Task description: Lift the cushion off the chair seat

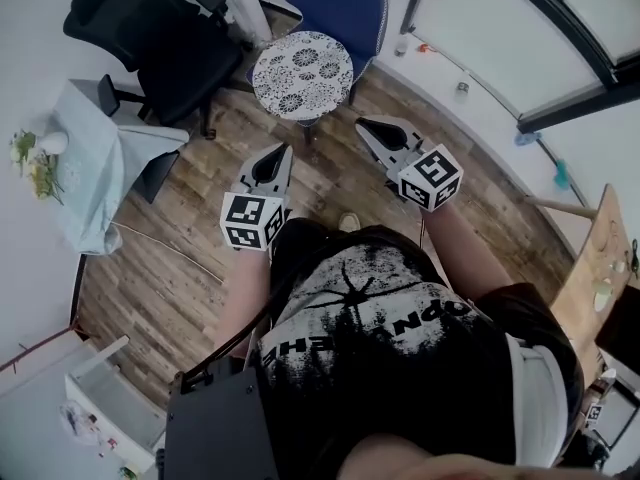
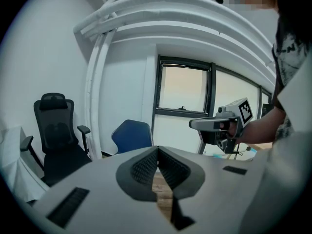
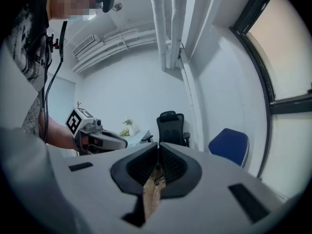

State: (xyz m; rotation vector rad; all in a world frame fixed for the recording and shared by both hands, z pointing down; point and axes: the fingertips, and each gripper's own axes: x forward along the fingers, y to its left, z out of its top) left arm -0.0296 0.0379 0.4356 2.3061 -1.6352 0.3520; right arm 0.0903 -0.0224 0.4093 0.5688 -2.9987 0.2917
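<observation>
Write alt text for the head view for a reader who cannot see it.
Seen from above, a person holds the left gripper and right gripper, jaws shut, toward a round patterned cushion on a blue chair.

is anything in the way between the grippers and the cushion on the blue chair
Nothing visible. In the head view the left gripper and right gripper, both shut, point toward the round patterned cushion on the blue chair, with only bare wooden floor between. The black office chair stands off to the left.
</observation>
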